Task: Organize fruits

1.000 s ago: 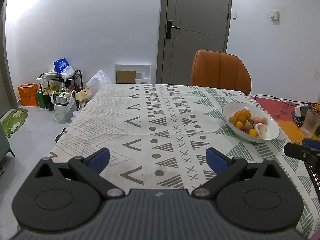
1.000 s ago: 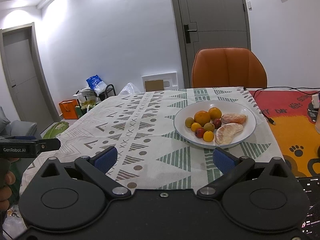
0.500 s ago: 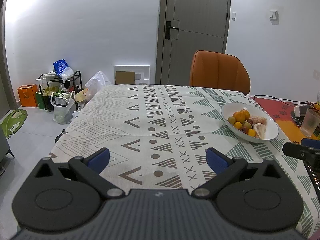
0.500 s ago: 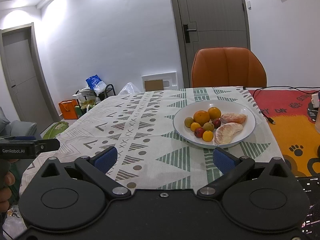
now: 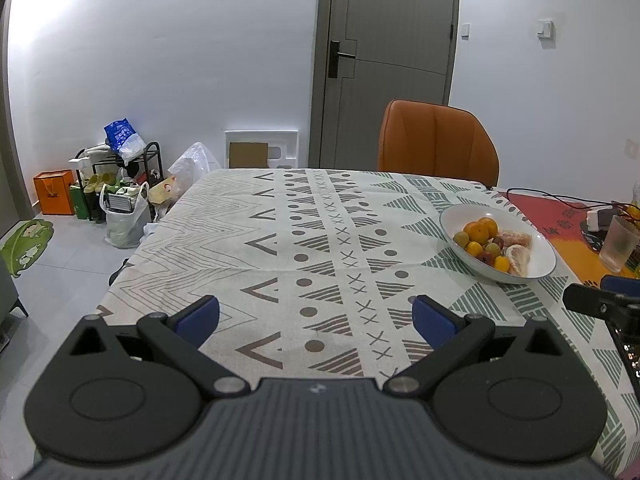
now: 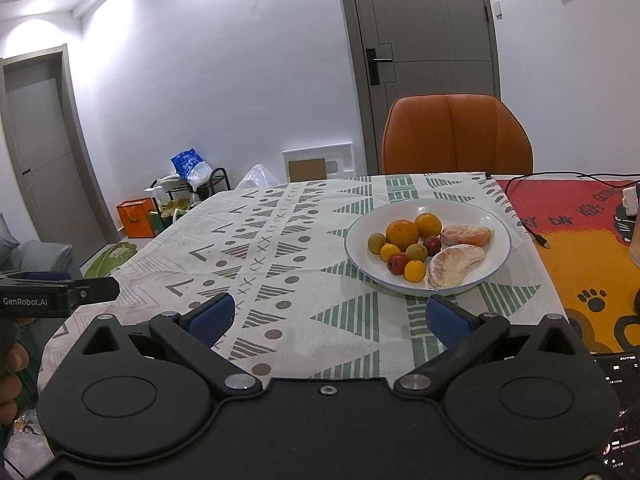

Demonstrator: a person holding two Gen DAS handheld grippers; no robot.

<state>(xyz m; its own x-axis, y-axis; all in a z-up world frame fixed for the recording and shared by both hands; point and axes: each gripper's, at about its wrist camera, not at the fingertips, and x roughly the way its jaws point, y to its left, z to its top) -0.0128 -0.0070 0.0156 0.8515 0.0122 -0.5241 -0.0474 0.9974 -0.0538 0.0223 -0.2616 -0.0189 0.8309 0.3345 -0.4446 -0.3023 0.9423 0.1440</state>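
Nearest to us, our left gripper hangs above the near edge of the tabletop with its blue pads spread wide and nothing between them. It faces bare patterned cloth, with the fruit off to its right. Our right gripper is likewise spread wide and empty, and it points almost straight at the white plate, which sits just beyond its fingertips. We judge that this one is better placed to work the fruit.

On the plate lie two oranges, side by side at the back, several small yellow, green and red fruits clustered in front of them, and two peeled citrus segments on the right half. All the fruit is gathered on this one dish, and none lies loose on the cloth. That would suit a sorting that is finished, with everything collected, or one where the mixed pile is yet to be split by kind. We cannot tell which.

Further off, to the right of the plate, a red and orange mat carries a cable and a charger. Behind the tabletop stands an orange chair, and beyond it a grey door.
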